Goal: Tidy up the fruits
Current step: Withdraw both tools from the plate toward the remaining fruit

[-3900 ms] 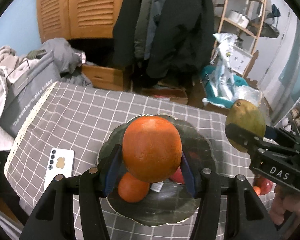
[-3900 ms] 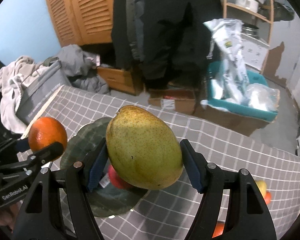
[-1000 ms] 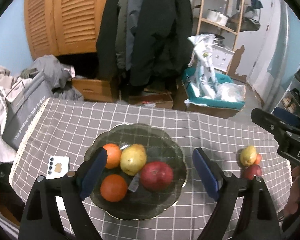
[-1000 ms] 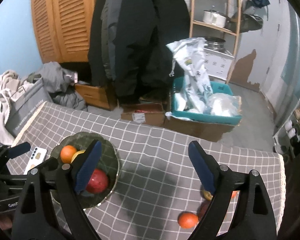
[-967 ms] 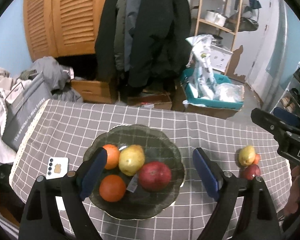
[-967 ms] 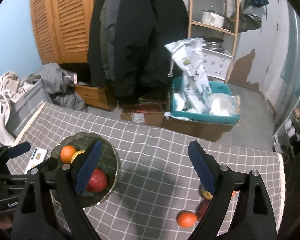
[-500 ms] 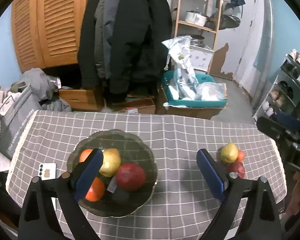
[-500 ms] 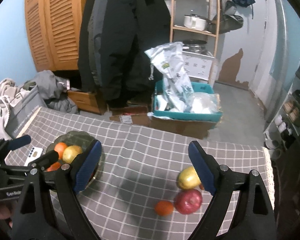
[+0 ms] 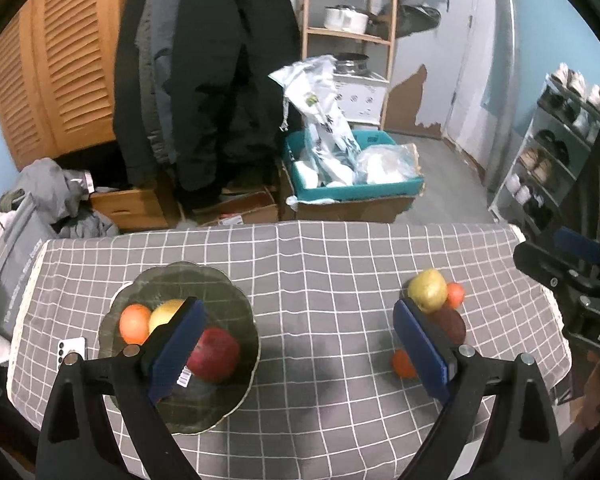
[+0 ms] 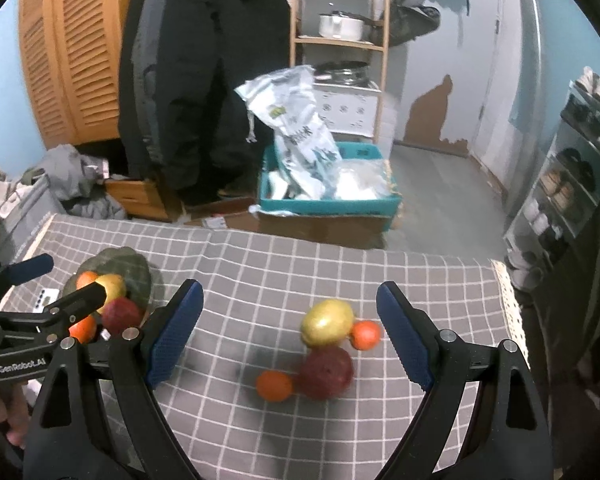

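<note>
With both my left claw (image 9: pixel 296 344) and right claw (image 10: pixel 288 336) wide and empty, I judged the loose fruit (image 10: pixel 326 366) beside the bowl (image 9: pixel 236 396) needed collecting next.

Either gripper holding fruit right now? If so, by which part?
Nothing is held. The left gripper and the right gripper are both open and empty; the loose fruit lies on the tablecloth, untouched.
</note>
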The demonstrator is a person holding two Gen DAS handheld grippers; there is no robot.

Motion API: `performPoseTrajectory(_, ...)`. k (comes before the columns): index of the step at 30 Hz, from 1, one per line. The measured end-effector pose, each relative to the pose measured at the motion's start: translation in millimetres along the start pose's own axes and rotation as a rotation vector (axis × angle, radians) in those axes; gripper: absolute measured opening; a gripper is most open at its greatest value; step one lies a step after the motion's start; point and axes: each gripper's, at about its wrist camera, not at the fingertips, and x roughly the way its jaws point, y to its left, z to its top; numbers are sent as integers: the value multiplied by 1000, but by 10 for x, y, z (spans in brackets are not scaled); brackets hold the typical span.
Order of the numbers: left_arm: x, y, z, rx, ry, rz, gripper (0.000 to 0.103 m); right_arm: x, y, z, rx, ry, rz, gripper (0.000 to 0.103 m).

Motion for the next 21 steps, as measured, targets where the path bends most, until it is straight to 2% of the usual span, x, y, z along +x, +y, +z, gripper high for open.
performPoseTrajectory(12,308,-259,-94,56,58,21,96,192,-229,-183,30,70,-34,88)
performPoseTrajectory(21,635,-361,-215,72,129,29,96,576,-350,-415,41,179,-44,88)
